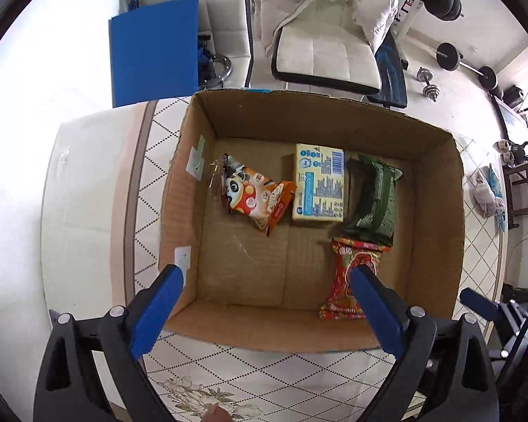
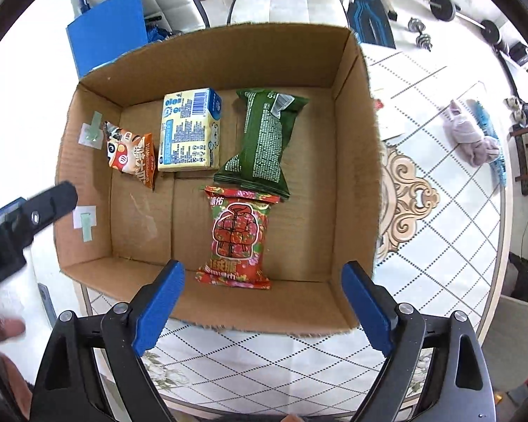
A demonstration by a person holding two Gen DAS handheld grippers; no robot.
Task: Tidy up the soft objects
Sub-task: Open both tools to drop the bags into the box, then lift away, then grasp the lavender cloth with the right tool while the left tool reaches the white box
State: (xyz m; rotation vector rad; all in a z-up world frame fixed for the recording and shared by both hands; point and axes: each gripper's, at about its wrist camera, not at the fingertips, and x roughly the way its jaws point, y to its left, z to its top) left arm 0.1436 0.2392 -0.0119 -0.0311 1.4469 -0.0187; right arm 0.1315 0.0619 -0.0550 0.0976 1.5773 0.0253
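Note:
An open cardboard box (image 1: 436,190) (image 2: 207,66) stands on the patterned table. Inside lie an orange panda snack bag (image 1: 253,193) (image 2: 132,156), a pale yellow tissue pack (image 1: 318,183) (image 2: 190,130), a dark green packet (image 1: 373,197) (image 2: 264,140) and a red flowered packet (image 1: 345,274) (image 2: 237,239). My left gripper (image 1: 265,274) is open and empty above the box's near edge. My right gripper (image 2: 262,270) is open and empty above the near wall, just in front of the red packet. The left gripper's black body (image 2: 35,214) shows at the left of the right wrist view.
A crumpled pink-grey cloth (image 2: 471,137) (image 1: 485,193) lies on the table (image 2: 440,211) right of the box. A white chair with a white jacket (image 1: 320,17), a blue board (image 1: 155,52) and weights (image 1: 450,56) stand on the floor beyond.

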